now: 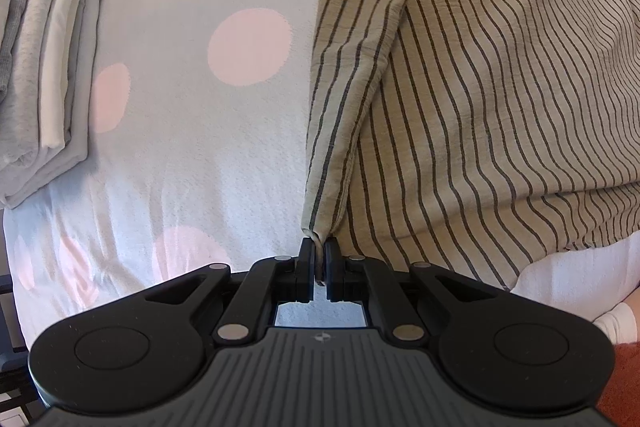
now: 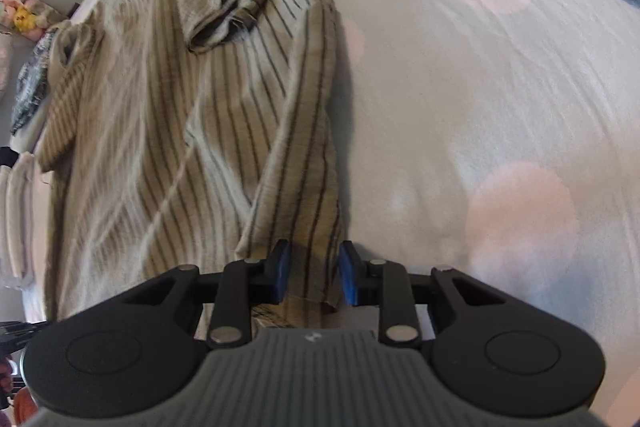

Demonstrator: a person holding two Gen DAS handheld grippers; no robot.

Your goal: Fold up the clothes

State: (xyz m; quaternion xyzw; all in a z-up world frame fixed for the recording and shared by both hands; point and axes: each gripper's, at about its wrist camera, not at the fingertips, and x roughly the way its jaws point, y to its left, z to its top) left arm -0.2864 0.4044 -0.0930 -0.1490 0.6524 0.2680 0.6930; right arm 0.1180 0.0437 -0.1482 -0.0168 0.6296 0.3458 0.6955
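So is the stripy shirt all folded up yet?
Not yet. The striped shirt lies mostly spread on the bed; only one long side is turned over. The left gripper pinches its edge.

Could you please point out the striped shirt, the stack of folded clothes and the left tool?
striped shirt (image 1: 500,87), left wrist view, flat front panel.
stack of folded clothes (image 1: 44,67), left wrist view, folded edges.
left tool (image 1: 319,261), left wrist view, between fingertips.

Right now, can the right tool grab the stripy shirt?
Probably yes. The right tool is open with the stripy shirt's hem edge already between its pads, and nothing blocks it.
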